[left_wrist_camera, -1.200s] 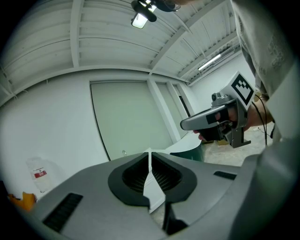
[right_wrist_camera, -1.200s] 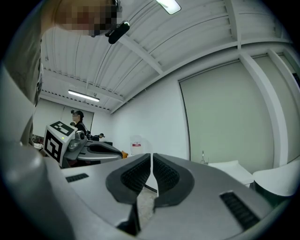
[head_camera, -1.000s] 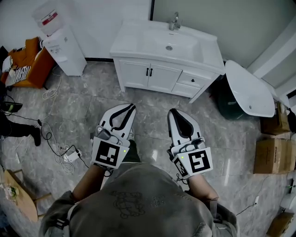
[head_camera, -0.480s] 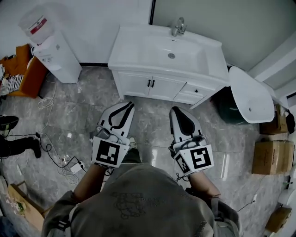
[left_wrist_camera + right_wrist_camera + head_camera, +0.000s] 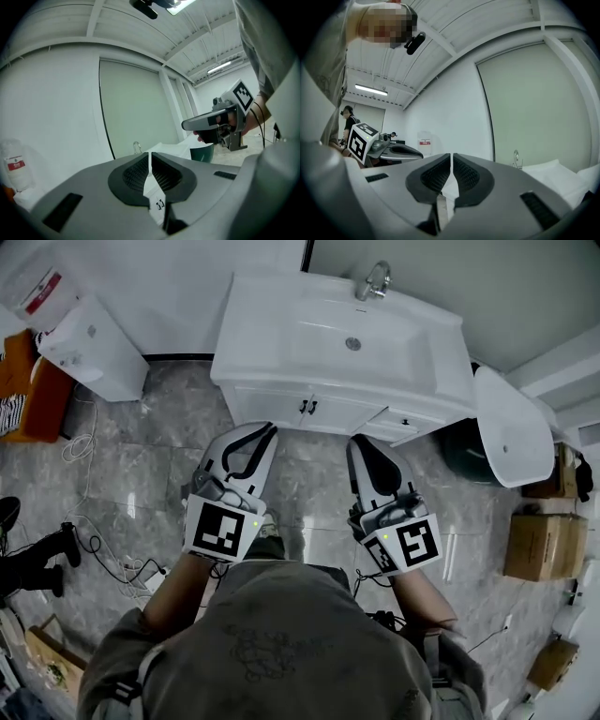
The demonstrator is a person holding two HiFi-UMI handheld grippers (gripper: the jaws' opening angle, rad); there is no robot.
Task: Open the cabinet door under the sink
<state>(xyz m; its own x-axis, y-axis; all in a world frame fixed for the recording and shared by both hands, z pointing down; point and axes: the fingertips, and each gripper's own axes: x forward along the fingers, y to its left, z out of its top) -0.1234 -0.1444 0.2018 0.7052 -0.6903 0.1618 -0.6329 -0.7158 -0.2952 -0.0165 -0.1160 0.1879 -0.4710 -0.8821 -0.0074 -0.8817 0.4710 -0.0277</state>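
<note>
The white sink cabinet (image 5: 272, 343) stands against the wall ahead, with a chrome faucet (image 5: 375, 279) at its back. Under the basin are two white doors (image 5: 277, 406) whose black handles (image 5: 307, 407) meet at the middle. Both grippers point level at the cabinet, a short way in front of it. My left gripper (image 5: 265, 431) is shut and empty, to the left of the handles. My right gripper (image 5: 358, 442) is shut and empty, to their right. In the left gripper view the handles (image 5: 160, 204) show just past the closed left gripper (image 5: 150, 154). The right gripper (image 5: 452, 155) shows closed pads.
A white water dispenser (image 5: 89, 352) stands at the left wall beside an orange seat (image 5: 23, 399). A white oval lid (image 5: 511, 427) rests over a dark green bin (image 5: 459, 446) right of the cabinet. Cardboard boxes (image 5: 539, 545) lie at the far right, cables (image 5: 122, 563) on the floor at left.
Both grippers have moved forward together toward the cabinet, which now sits closer and larger. Their jaws stayed closed.
</note>
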